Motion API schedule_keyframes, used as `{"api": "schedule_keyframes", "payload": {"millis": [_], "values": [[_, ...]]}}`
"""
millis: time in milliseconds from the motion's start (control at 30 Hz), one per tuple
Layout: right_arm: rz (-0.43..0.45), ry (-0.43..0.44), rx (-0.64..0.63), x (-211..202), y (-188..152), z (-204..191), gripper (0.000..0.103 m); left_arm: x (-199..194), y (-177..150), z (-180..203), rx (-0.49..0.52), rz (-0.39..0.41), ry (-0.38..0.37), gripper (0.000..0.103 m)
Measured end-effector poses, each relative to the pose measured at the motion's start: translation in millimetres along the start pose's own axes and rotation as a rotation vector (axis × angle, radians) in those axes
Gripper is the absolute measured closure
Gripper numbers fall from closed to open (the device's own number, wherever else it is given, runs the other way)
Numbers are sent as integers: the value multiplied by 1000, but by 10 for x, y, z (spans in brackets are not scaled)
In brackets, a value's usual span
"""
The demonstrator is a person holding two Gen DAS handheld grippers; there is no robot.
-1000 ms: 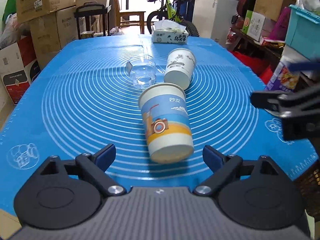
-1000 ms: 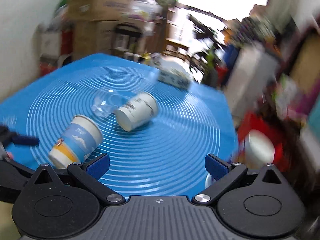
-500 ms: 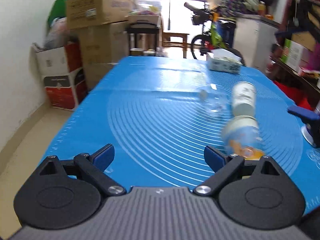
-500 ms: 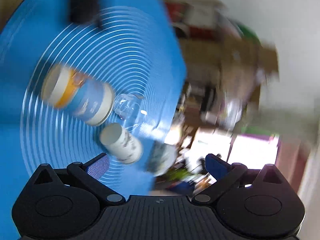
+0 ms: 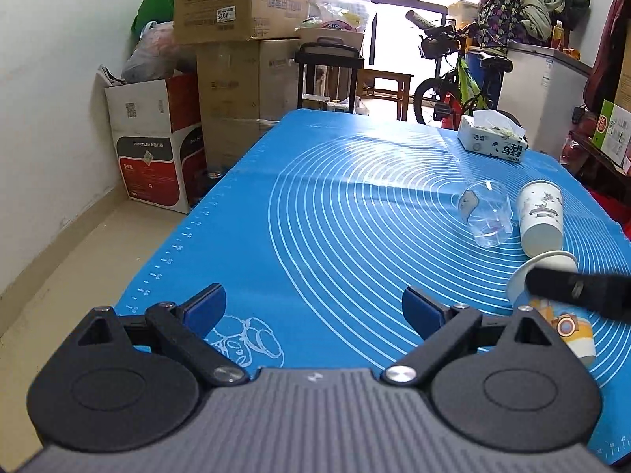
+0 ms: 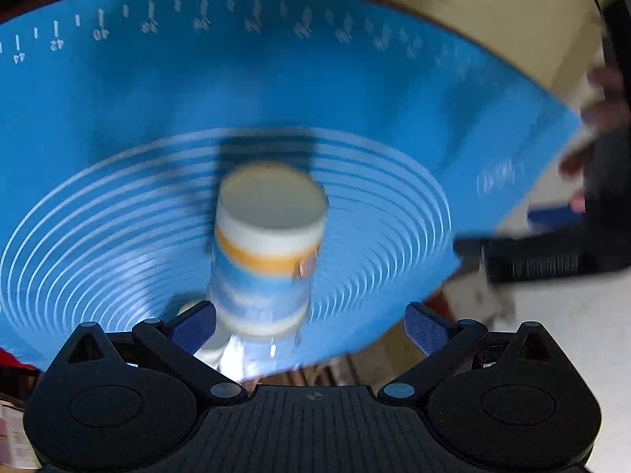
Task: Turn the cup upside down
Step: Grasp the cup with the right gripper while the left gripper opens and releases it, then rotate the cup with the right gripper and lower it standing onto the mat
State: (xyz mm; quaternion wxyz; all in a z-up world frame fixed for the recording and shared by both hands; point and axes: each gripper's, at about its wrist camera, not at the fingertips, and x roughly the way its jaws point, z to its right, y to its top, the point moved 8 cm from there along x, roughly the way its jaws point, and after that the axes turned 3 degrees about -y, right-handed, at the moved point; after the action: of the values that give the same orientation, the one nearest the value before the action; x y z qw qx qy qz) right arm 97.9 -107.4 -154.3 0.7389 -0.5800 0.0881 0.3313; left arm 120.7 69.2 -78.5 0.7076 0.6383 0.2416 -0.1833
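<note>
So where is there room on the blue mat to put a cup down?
The blue mat is bare from its left edge to the clear glass. It's crowded on the right: glass, white cup and colourful cup lie close together.

surface: a table covered edge to edge by a blue mat (image 5: pixel 355 213) with white rings and ruler ticks
12 o'clock, far end: tissue box (image 5: pixel 493 144) sat flat on the mat
2 o'clock: clear glass (image 5: pixel 486 218) was lying on its side
right beside it: white paper cup (image 5: pixel 539 215) was tipped over too
3 o'clock: the blue-and-orange paper cup (image 5: pixel 552 307) was on its side, partly hidden
</note>
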Motion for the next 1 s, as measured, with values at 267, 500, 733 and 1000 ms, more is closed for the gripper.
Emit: {"api": "schedule_keyframes", "payload": {"millis": [267, 500, 733, 1000], "values": [[87, 102, 0, 93, 158, -86, 9, 39, 1, -13, 0, 1, -9, 8], [69, 161, 96, 150, 152, -71, 44, 59, 30, -7, 3, 7, -6, 8], [-17, 187, 539, 141, -35, 180, 45, 37, 88, 65, 20, 26, -20, 8], [-218, 157, 1349, -68, -606, 241, 45, 17, 192, 268, 54, 50, -57, 8]]}}
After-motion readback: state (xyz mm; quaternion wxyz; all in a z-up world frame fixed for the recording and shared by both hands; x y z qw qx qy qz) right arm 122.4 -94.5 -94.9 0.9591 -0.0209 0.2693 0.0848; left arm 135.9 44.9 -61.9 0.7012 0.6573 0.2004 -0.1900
